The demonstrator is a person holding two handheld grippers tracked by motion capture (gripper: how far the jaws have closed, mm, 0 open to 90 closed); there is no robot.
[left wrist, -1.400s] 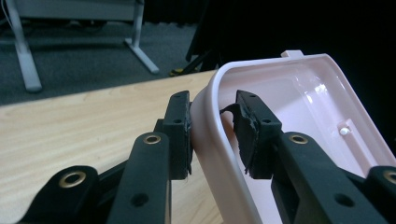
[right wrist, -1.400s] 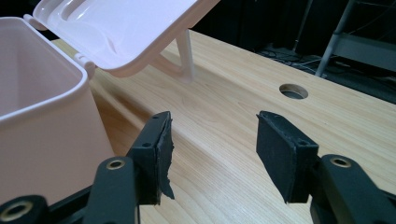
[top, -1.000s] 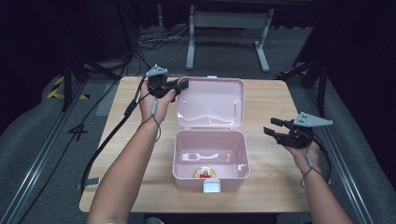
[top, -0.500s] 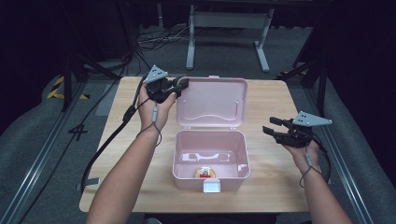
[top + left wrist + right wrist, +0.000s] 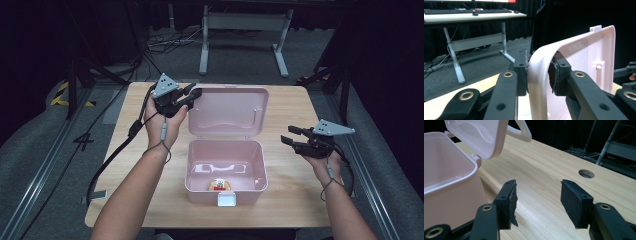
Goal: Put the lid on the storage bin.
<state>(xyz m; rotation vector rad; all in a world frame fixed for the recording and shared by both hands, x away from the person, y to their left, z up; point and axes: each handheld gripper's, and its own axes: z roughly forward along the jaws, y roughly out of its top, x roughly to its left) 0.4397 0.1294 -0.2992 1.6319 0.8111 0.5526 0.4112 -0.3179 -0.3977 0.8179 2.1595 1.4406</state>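
high view: the left gripper [image 5: 191, 96] pinches the lid [image 5: 227, 111] corner, likely to keep the pink box [image 5: 225, 165] open; a small red-and-yellow item [image 5: 218, 185] lies inside near the front wall. left gripper view: pads [image 5: 523, 72] clamp the lid's [image 5: 584, 60] rim. right gripper view: the right gripper [image 5: 537, 200] hangs empty, jaws apart, beside the box [image 5: 449, 182] above the table [image 5: 549, 177].

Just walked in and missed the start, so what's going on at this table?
A person is working on a pink box on a wooden table. The left gripper is clamped on a corner of the raised lid. The right gripper hangs open beside the box, holding nothing. A small item lies inside the box.
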